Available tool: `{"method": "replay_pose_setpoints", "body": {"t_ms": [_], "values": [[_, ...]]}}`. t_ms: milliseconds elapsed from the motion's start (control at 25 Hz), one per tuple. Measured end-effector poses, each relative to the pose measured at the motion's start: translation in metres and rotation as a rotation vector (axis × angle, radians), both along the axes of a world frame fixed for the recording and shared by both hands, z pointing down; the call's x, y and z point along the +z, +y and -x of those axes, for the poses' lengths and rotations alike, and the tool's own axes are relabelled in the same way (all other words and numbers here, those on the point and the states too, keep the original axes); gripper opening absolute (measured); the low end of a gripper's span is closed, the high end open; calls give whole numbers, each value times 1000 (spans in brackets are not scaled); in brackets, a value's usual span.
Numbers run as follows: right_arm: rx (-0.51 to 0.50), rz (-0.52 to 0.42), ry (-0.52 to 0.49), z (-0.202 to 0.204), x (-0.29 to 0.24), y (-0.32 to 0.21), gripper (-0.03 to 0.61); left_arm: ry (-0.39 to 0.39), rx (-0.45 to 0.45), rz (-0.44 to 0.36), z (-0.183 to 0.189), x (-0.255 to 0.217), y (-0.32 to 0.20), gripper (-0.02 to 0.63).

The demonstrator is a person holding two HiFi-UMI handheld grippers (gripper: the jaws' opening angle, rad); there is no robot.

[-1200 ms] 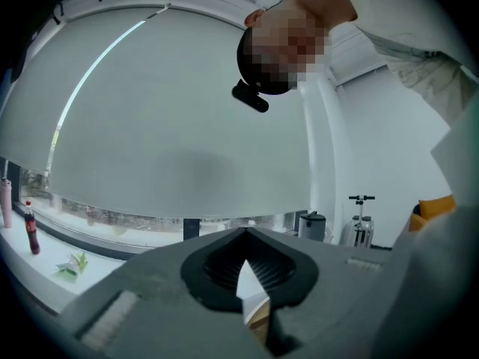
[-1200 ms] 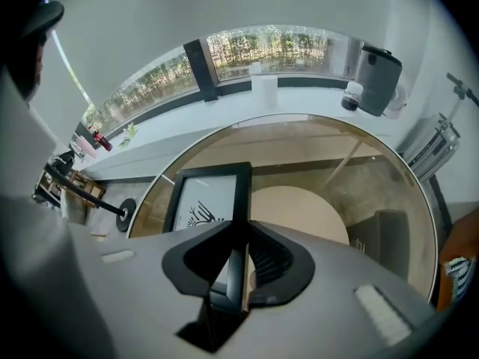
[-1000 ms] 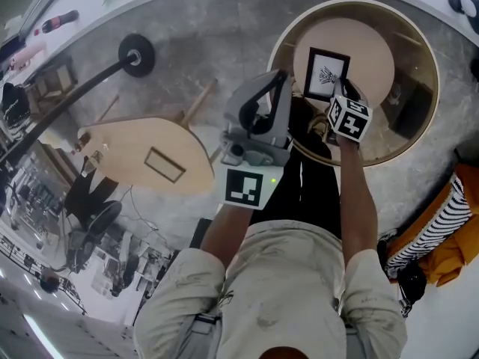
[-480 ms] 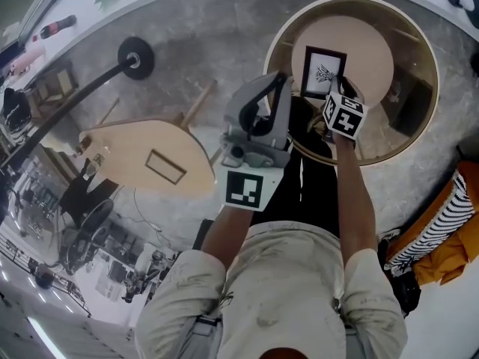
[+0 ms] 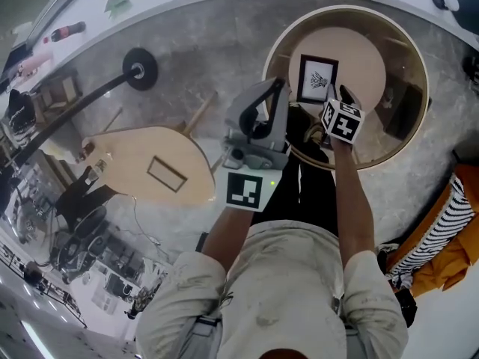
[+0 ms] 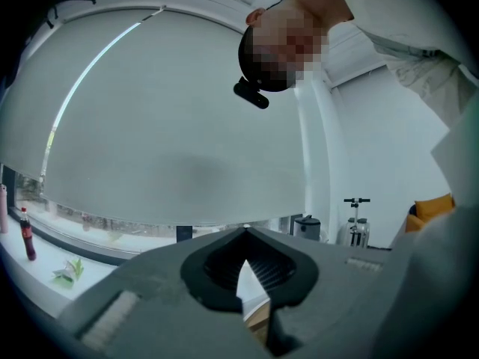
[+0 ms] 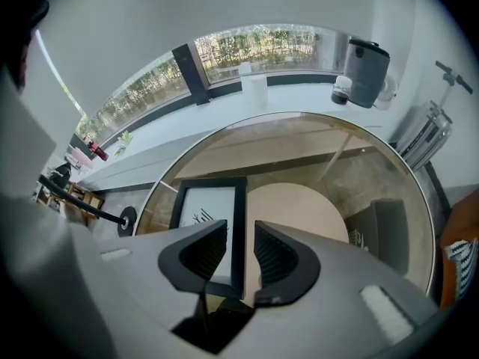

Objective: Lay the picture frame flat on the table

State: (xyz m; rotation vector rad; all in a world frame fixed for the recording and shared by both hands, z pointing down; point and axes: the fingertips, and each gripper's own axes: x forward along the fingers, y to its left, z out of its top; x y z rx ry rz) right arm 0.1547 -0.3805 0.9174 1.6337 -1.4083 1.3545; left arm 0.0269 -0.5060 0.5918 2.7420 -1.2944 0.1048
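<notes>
A black picture frame (image 5: 316, 79) with a white mat and a small dark drawing lies on the round glass table (image 5: 273, 51). My right gripper (image 5: 334, 94) is at the frame's near right corner. In the right gripper view the frame (image 7: 202, 204) has its right bar between the jaws of that gripper (image 7: 241, 234). The jaws are opening, and a gap shows on each side of the bar. My left gripper (image 5: 281, 81) is held up over my lap, away from the table. Its jaws (image 6: 245, 234) meet at the tips with nothing in them.
A beige round shelf (image 5: 363, 51) and a dark box (image 5: 408, 103) show under the glass. A wooden stool (image 5: 142, 163) and a lamp base (image 5: 138, 69) stand on the floor at left. Orange and striped cloth (image 5: 441, 238) lies at right. A kettle (image 7: 363, 69) stands on the sill.
The right gripper's cube has drawn back a little from the frame's near right corner. The left gripper has not moved.
</notes>
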Motion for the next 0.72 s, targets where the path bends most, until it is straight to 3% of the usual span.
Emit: {"method": "replay_pose_setpoints", "body": {"t_ms": [440, 720], "values": [[1, -106, 3, -8, -70, 8, 120, 48, -10, -64, -12, -64, 23, 3], [1, -210, -1, -13, -134, 22, 121, 30, -20, -104, -18, -108, 53, 3]]}}
